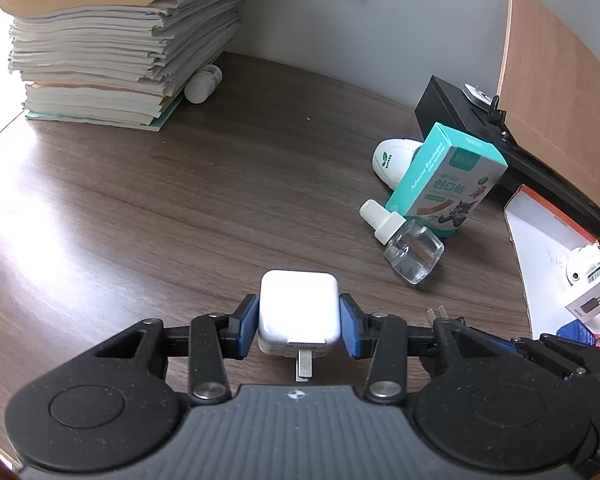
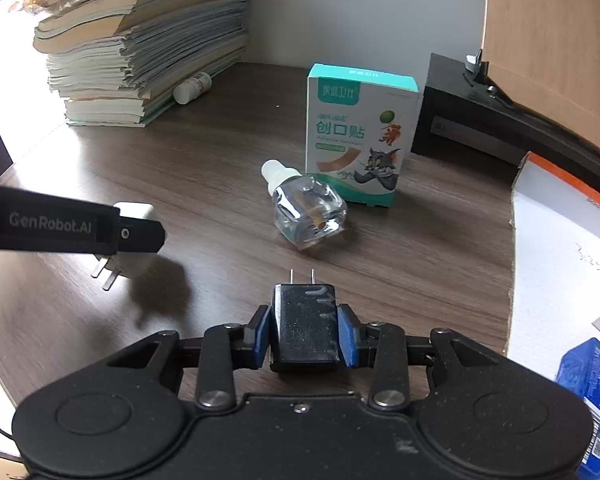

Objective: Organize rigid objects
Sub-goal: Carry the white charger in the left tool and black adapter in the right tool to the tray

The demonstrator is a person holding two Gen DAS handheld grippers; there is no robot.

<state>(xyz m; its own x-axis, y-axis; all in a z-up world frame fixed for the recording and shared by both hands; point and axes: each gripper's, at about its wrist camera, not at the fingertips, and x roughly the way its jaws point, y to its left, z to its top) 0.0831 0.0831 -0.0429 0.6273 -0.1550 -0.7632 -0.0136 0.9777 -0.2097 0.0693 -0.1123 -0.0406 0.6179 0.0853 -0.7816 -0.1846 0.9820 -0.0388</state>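
My left gripper (image 1: pixel 298 322) is shut on a white charger plug (image 1: pixel 298 308), held just above the brown desk, prongs pointing back toward me. It also shows in the right wrist view (image 2: pixel 134 240), with the left gripper (image 2: pixel 140 234) around it. My right gripper (image 2: pixel 304 330) is shut on a black charger plug (image 2: pixel 304 324), prongs pointing forward. A clear bottle with a white cap (image 1: pixel 406 242) (image 2: pixel 306 210) lies on its side. A teal bandage box (image 1: pixel 446 182) (image 2: pixel 358 136) stands behind it.
A tall stack of books (image 1: pixel 120 44) (image 2: pixel 140 52) stands at the back left with a small white bottle (image 1: pixel 202 84) (image 2: pixel 192 87) beside it. A black box (image 1: pixel 500 148) (image 2: pixel 500 128) and a white and orange carton (image 1: pixel 556 256) (image 2: pixel 560 240) are at the right. A white device (image 1: pixel 394 158) lies behind the bandage box.
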